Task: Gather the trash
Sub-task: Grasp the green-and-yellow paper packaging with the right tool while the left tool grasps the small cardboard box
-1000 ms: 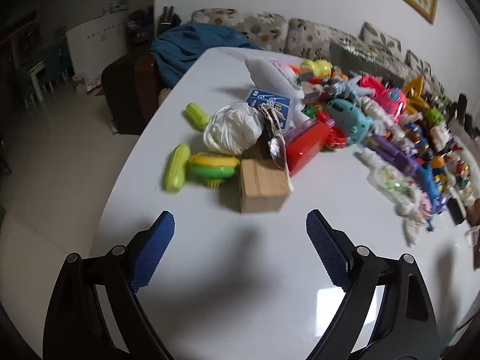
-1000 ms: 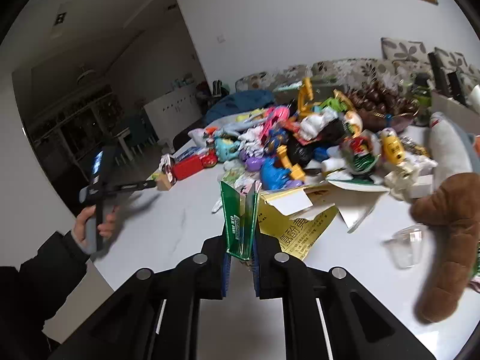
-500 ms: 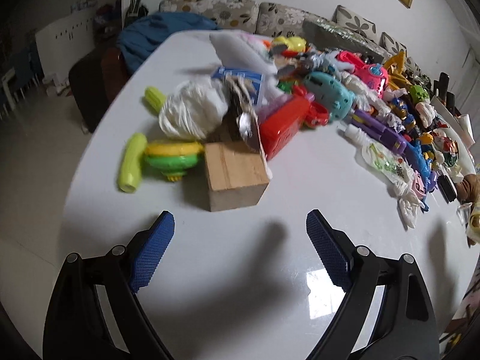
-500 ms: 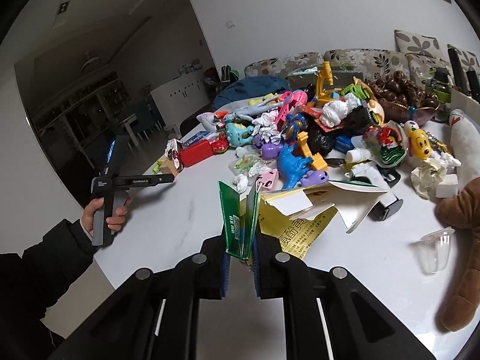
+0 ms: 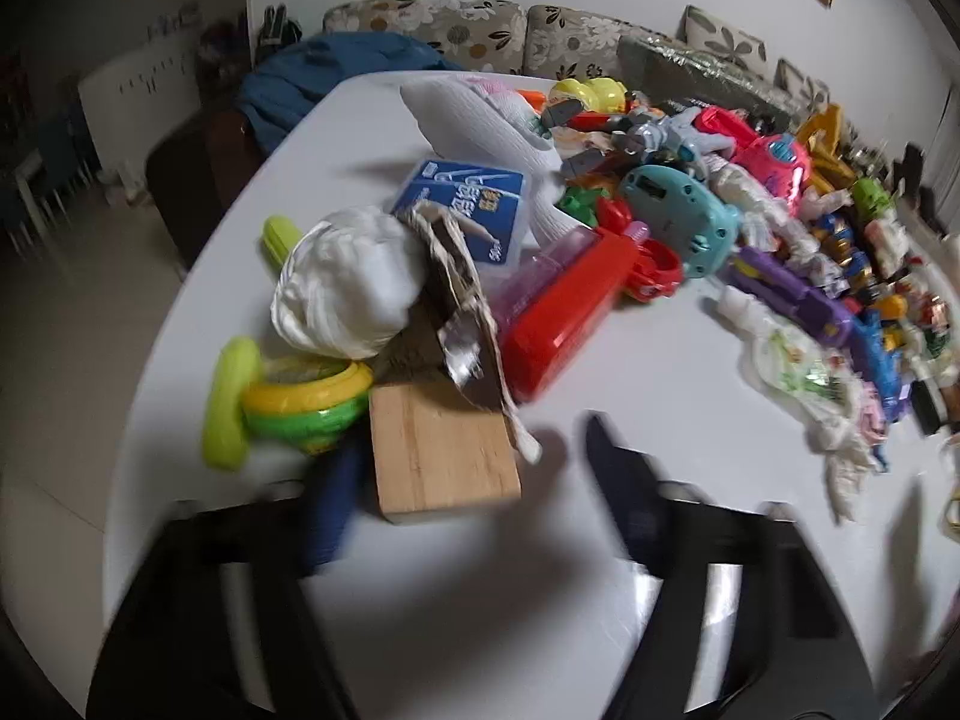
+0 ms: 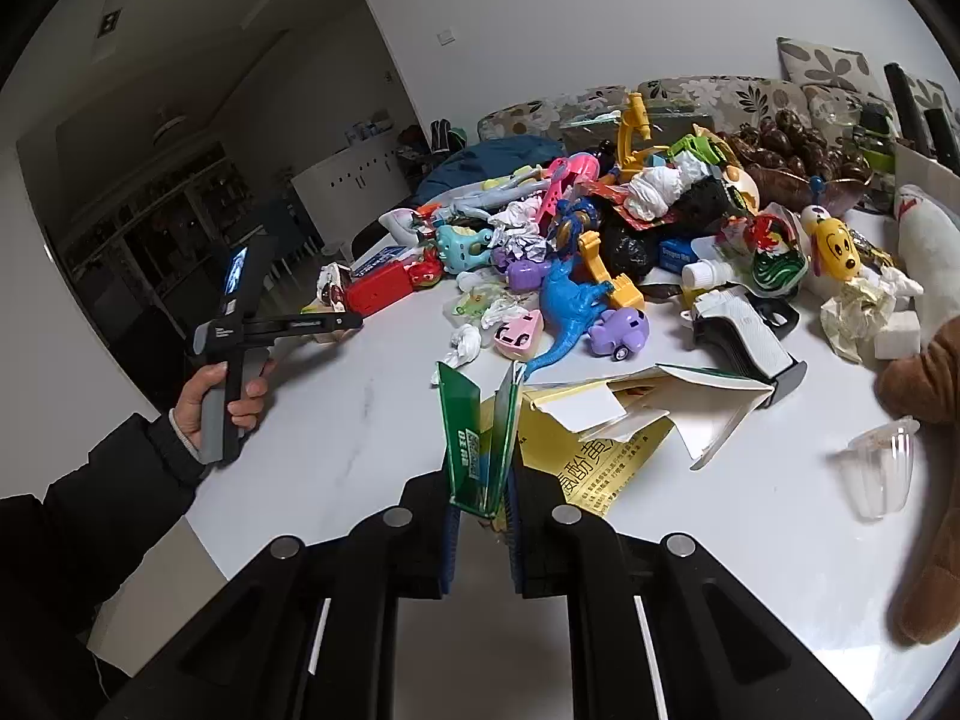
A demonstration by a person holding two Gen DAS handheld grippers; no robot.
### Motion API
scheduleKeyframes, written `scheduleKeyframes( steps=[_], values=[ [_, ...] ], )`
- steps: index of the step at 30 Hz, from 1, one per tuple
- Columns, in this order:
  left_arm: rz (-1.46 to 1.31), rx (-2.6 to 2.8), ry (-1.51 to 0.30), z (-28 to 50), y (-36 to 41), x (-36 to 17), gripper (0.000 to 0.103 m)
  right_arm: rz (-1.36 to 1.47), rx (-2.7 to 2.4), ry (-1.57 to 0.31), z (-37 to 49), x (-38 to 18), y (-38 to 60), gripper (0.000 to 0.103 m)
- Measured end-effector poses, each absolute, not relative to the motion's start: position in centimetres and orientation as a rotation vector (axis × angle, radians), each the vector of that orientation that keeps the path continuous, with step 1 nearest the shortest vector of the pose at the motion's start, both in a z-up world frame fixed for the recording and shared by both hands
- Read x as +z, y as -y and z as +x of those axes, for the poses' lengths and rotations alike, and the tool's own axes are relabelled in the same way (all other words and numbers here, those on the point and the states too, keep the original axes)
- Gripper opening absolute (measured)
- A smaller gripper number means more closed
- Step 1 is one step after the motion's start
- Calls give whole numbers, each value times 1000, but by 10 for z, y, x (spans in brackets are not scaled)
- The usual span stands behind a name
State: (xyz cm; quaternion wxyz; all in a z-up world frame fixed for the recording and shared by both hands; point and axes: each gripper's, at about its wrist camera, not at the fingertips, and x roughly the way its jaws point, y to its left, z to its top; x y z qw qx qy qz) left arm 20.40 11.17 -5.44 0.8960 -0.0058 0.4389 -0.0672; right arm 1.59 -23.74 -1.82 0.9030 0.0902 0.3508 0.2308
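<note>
In the left wrist view, a wooden block (image 5: 441,462) lies on the white table (image 5: 630,612), with a torn cardboard and foil scrap (image 5: 462,324) leaning on it. My left gripper (image 5: 471,441) is blurred, and its jaws are closing around the block. One finger is by the block's left side; the other is still apart on the right. A crumpled white bag (image 5: 342,288) sits behind. In the right wrist view, my right gripper (image 6: 483,516) is shut on a flattened green carton (image 6: 477,444). A hand holds the left gripper (image 6: 351,322) at the table's left edge.
A long heap of toys (image 6: 576,252) and crumpled wrappers covers the table's far side. A torn yellow box (image 6: 606,420), a clear plastic cup (image 6: 882,468) and a brown plush (image 6: 924,480) lie near my right gripper. A green-yellow toy (image 5: 300,402) sits left of the block.
My left gripper has moved forward to the wooden block, and its jaws have narrowed around it. My right gripper still holds the green carton in about the same place.
</note>
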Motion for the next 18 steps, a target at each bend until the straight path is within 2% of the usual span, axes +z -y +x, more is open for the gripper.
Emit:
scheduleKeyframes(
  steps=[3, 7, 18],
  values=[
    [-26, -144, -909, 200, -113, -53, 36, 188, 474, -716, 11, -16, 237, 13],
    [-71, -195, -885, 161, -111, -44, 36, 178, 472, -696, -2, -6, 239, 13],
    [-9, -365, -699, -27, -64, 22, 36, 115, 552, -692, -60, 5, 213, 13]
  ],
)
